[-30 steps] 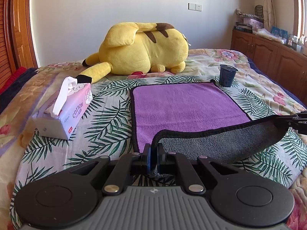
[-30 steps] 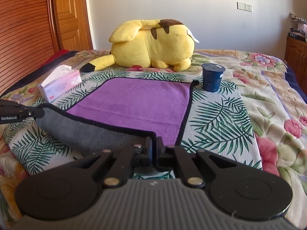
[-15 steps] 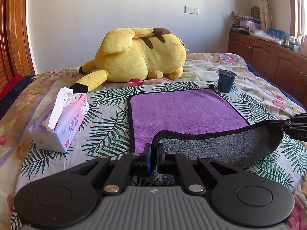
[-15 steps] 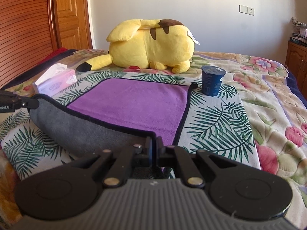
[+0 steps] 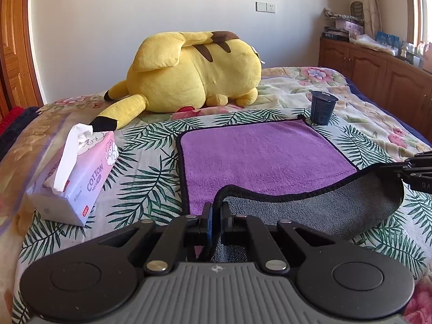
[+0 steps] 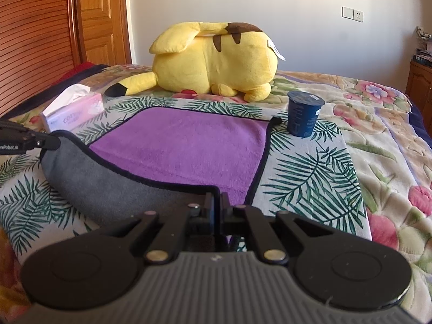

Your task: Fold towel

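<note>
A purple towel (image 5: 256, 156) with a black hem and grey underside lies on the bed; it also shows in the right wrist view (image 6: 183, 145). My left gripper (image 5: 215, 210) is shut on the towel's near left corner. My right gripper (image 6: 217, 202) is shut on the near right corner. Both corners are lifted, so the near edge hangs between them with the grey underside (image 5: 324, 210) facing me. The right gripper shows at the right edge of the left wrist view (image 5: 388, 168). The left gripper shows at the left edge of the right wrist view (image 6: 51, 141).
A yellow plush toy (image 5: 189, 73) lies behind the towel. A dark blue cup (image 6: 303, 116) stands by the towel's far right corner. A pink tissue box (image 5: 78, 178) sits to the left. Wooden cabinets (image 5: 378, 73) line the right wall.
Both grippers have risen and moved forward with the towel's near corners. The lifted grey fold has come further over the purple surface.
</note>
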Demonstrator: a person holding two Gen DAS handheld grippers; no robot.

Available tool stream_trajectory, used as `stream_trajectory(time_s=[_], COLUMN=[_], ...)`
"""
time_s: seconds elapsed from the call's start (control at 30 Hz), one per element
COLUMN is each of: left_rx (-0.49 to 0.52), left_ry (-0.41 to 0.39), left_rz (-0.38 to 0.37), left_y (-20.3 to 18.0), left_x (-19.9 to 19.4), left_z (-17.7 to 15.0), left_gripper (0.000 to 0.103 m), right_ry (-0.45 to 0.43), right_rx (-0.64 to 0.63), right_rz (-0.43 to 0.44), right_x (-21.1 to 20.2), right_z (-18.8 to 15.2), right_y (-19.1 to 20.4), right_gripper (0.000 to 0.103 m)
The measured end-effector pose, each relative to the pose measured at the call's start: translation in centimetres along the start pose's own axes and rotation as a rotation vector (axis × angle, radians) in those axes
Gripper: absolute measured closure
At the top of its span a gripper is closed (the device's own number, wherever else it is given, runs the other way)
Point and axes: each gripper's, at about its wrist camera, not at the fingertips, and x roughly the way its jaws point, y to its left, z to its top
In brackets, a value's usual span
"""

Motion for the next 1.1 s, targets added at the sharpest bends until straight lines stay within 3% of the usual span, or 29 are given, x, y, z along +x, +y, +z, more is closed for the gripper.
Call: stream_trajectory(time_s=[0.63,1.1], left_rx=[0.018,0.099], left_ry=[-0.069,-0.103], left_rz=[0.003,0.045], left_y=[1.3,1.7], left_x=[1.0,3.5], left_z=[3.7,7.3], left_gripper=[0.103,0.103], right_ry=[-0.094,-0.119], right_rx=[-0.069,-0.158], right_rz=[-0.016,-0.045], right_x=[0.4,3.4], right_z=[4.3,8.5], right_y=[-0.1,-0.8], right_gripper=[0.099,0.099])
